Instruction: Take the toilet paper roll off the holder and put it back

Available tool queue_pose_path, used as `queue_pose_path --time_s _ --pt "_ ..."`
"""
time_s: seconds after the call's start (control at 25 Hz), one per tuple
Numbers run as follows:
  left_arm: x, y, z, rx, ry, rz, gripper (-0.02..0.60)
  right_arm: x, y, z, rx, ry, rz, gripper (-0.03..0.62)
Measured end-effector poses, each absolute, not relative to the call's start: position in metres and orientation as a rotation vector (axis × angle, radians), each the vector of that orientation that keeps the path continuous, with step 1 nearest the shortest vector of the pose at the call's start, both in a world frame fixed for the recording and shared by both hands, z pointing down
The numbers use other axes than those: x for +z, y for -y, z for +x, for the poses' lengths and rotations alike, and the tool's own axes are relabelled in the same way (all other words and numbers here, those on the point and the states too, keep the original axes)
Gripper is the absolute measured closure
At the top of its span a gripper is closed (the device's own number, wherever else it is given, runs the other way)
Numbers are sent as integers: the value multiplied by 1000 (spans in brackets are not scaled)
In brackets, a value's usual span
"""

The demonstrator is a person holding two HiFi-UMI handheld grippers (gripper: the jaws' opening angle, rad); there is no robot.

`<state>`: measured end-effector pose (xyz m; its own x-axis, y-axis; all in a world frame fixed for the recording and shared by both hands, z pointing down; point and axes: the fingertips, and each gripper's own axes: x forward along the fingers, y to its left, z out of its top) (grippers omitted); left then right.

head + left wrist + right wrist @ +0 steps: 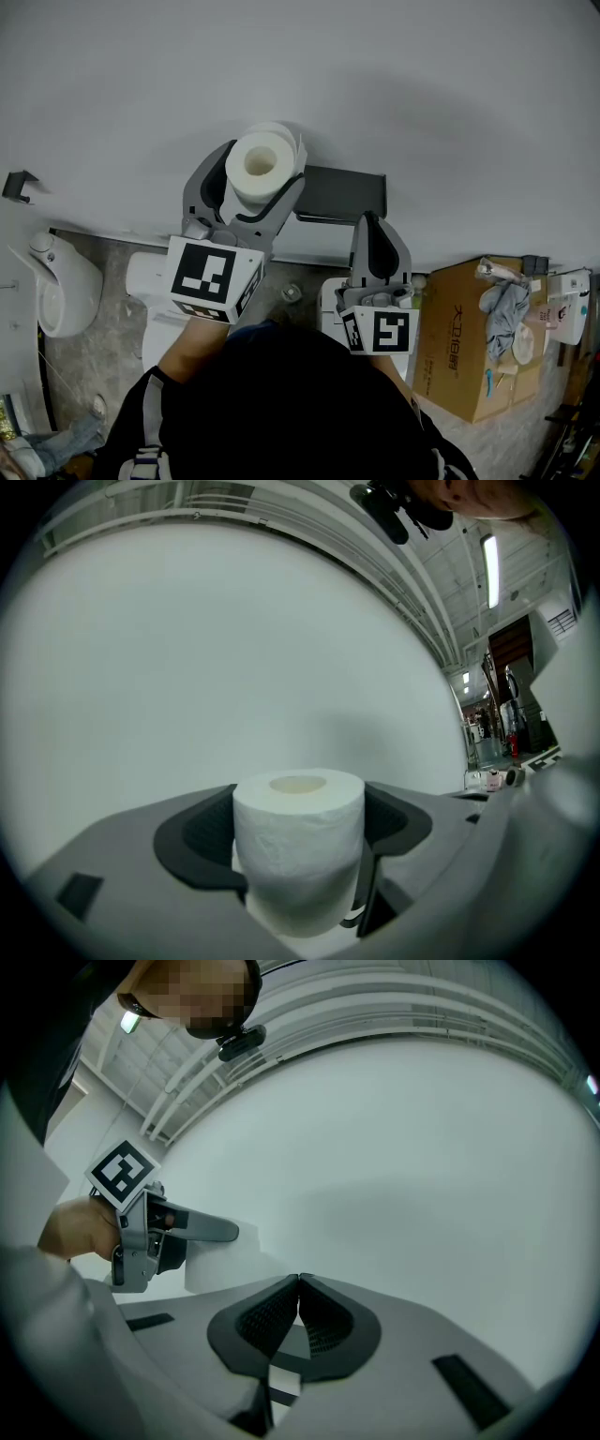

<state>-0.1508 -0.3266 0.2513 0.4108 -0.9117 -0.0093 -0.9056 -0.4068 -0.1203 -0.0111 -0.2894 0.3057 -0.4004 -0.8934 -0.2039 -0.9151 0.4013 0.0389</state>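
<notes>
**White roll off its holder, clamped in the left tongs**

Head view: the toilet paper roll (263,161) sits just above centre of the frame, against the pale grey wall (422,94). Its core hole faces the camera. The left gripper (261,180) has it. Both jaws stand wide apart, one on each side of the roll, with the pads pressed against the paper.

Left gripper view confirms this. The roll (298,846) stands between the dark pads with its hollow end up. It fills the gap, and both pads touch its sides.

The holder (342,192) is a dark grey plate on the wall, just right of the roll and at about the same height. The roll is clear of it and hangs on nothing but the jaws. The jaw nearest the holder comes close to its left edge; I can't say whether they touch.

The right gripper (369,223) is below the holder, right of centre, pointing at the wall. In the right gripper view its jaws (298,1285) are pressed together with nothing between them. At the left of that same view, the left gripper (155,1232) carries the roll (217,1262), white against the wall.

Surroundings, head view: a white toilet (66,281) at lower left and a cardboard box (464,337) at lower right. A grey cloth (506,305) is heaped on the box.
</notes>
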Motion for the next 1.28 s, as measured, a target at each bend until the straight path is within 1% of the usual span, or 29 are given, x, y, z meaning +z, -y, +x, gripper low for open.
queue_pose_path --time_s 1.04,1.28 --pt "255 345 -87 -84 -1462 -2673 192 311 294 22 215 -2450 -1725 571" --pt "256 348 -91 -76 -1422 -2689 192 308 295 12 222 -2446 -1740 571"
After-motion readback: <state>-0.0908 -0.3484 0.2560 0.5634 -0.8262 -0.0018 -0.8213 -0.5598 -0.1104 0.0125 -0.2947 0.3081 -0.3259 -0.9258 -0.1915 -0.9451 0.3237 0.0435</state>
